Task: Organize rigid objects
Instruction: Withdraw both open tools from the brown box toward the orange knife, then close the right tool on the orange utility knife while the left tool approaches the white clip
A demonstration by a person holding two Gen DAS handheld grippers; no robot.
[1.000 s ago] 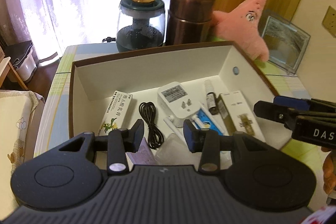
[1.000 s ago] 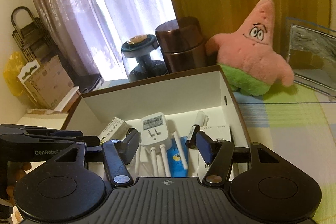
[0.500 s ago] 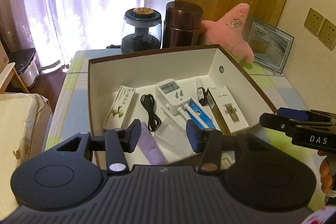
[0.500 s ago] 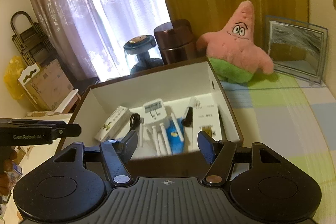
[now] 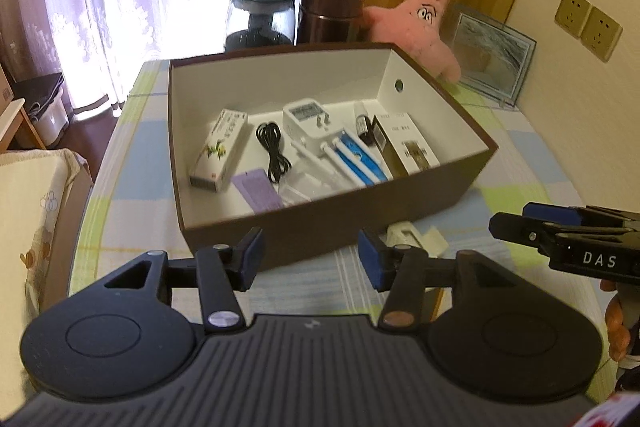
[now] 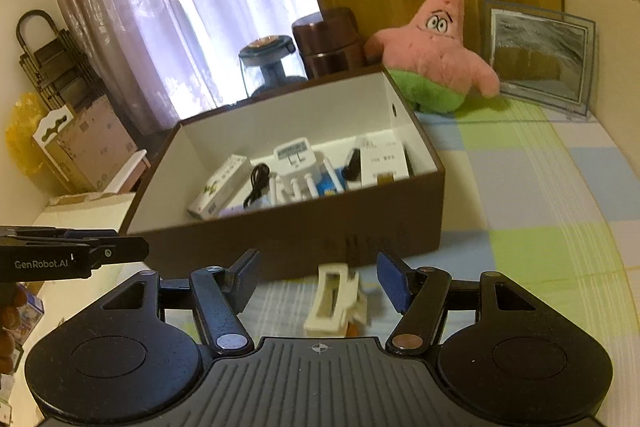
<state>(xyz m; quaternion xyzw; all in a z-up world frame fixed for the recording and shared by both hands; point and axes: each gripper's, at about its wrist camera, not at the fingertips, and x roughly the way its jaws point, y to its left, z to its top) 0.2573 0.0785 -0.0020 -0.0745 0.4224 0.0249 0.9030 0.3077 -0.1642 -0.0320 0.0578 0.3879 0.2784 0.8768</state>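
A brown box (image 5: pixel 332 227) with a white inside stands on the checked table and holds a medicine carton (image 5: pixel 218 155), a coiled black cable (image 5: pixel 272 151), a white plug adapter (image 5: pixel 308 119), toothbrush heads, a small dark bottle (image 5: pixel 362 125) and a white-and-gold carton (image 5: pixel 408 147). In front of the box lies a cream hair clip (image 6: pixel 336 297). My left gripper (image 5: pixel 310 259) hangs before the box's near wall, its jaws opening with nothing between them. My right gripper (image 6: pixel 318 279) is open above the table, and the clip lies between its fingers, untouched.
Behind the box (image 6: pixel 300 231) stand a dark glass jar (image 5: pixel 260 19), a brown canister (image 5: pixel 332 11), a pink star plush (image 6: pixel 436 55) and a framed picture (image 6: pixel 540 55). The table's left edge drops to a bed and floor clutter. Wall sockets (image 5: pixel 588 23) are at right.
Both grippers have pulled back out of the box toward the table's near side. The left jaws have widened. The hair clip in front of the box has come into view.
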